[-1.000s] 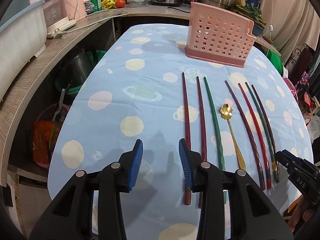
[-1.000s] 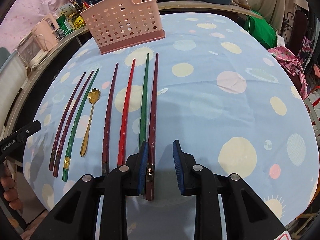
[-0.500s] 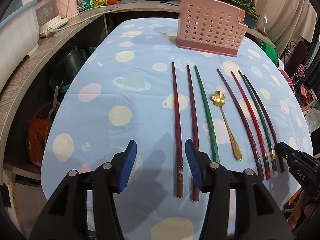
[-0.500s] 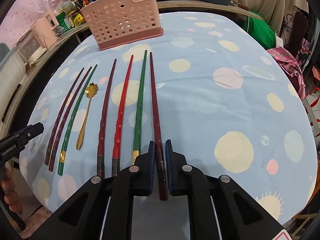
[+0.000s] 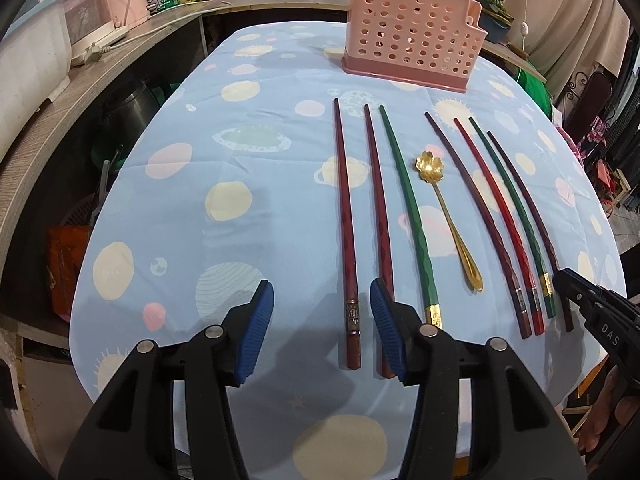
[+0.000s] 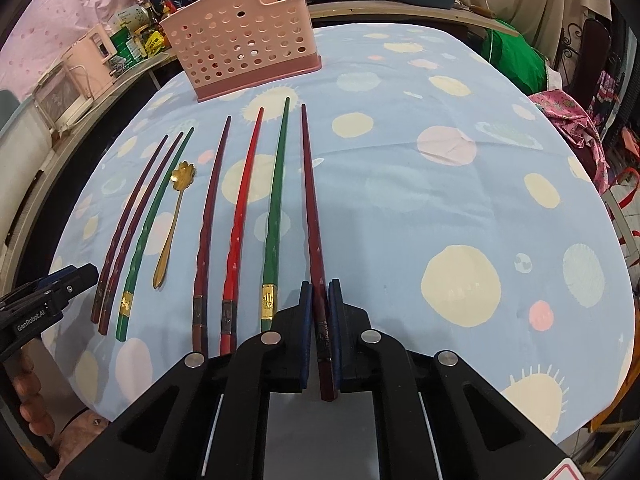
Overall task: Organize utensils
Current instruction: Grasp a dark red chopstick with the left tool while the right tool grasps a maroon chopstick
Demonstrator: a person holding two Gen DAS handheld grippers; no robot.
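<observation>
The right wrist view shows the right gripper (image 6: 321,320) clamped on the thick end of a dark maroon chopstick (image 6: 310,200), its blue pads pressed flat on both sides; the jaws have just been closing onto it. The left wrist view shows only that gripper's black nose at 3 o'clock. That view in turn shows the left gripper (image 5: 321,326) with its jaws apart, having just been opening, a brown-red chopstick (image 5: 345,216) lying between them untouched, and a second one (image 5: 376,200) running under the right-hand pad (image 5: 384,332).

Seven chopsticks lie in a row on the blue spotted tablecloth (image 6: 440,200), tips toward 12 o'clock: dark maroon, green (image 6: 276,200), bright red (image 6: 240,208) and brown-red, with ribbed grips and metal bands near the thick ends. A gold spoon (image 5: 444,208) with a flower-shaped bowl lies among them, just right of a green chopstick (image 5: 404,200). The pink perforated utensil holder (image 5: 412,36) stands upright at 12 o'clock, well apart from the tips.

The thick ends lie near the table's near edge at 6 o'clock. Open cloth stretches at 9 o'clock in the left view and at 3 o'clock in the right view. A wooden counter (image 5: 80,92) curves along the left side.
</observation>
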